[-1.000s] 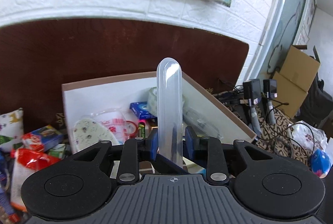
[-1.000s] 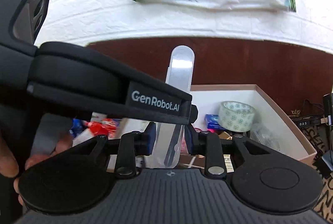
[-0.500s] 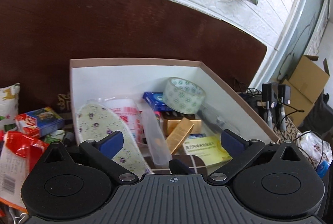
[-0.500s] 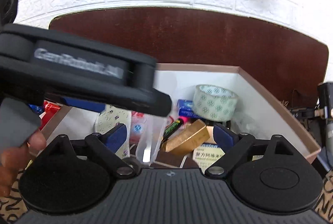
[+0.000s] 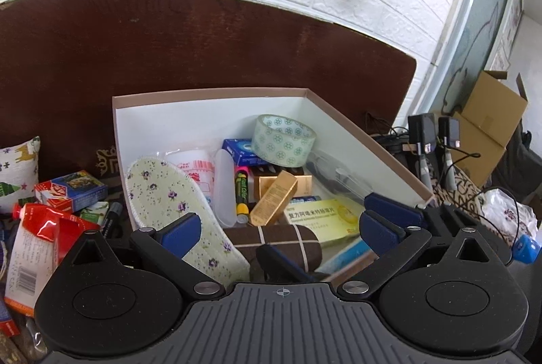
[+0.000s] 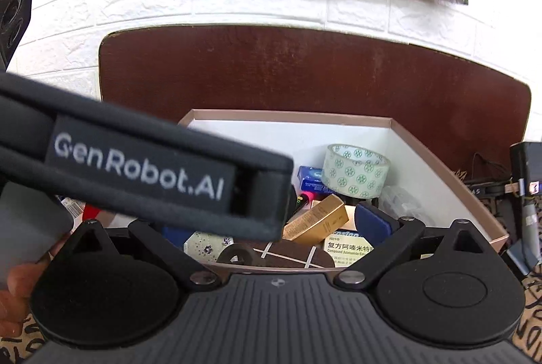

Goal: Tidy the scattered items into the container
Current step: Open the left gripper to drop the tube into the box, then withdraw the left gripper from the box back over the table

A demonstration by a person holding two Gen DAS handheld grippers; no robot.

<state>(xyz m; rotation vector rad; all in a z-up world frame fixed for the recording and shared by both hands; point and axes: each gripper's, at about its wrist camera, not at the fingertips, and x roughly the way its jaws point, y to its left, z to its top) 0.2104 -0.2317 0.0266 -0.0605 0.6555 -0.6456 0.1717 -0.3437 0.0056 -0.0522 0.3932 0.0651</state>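
Observation:
An open cardboard box (image 5: 210, 113) with white walls holds a clear plastic tube case (image 5: 224, 191), a patterned tape roll (image 5: 284, 145), a floral insole (image 5: 159, 191), a gold box (image 5: 274, 203), a yellow medicine box (image 5: 318, 216) and a brown striped case (image 5: 274, 240). My left gripper (image 5: 281, 228) is open and empty over the box's near edge. My right gripper (image 6: 271, 228) is open and empty just right of it; the left gripper's body (image 6: 142, 161) crosses its view. The box (image 6: 440, 161) and tape roll (image 6: 355, 171) show there too.
Left of the box lie a red tube (image 5: 40, 225), a blue and red carton (image 5: 71, 191), a marker (image 5: 111, 215) and a small pillow (image 5: 18, 171). Chargers and cables (image 5: 430, 140) and a cardboard carton (image 5: 487, 130) stand to the right. A brown headboard (image 5: 203, 52) rises behind.
Both grippers held the clear tube case upright a second ago. Both have opened, and the case now lies in the box beside the insole.

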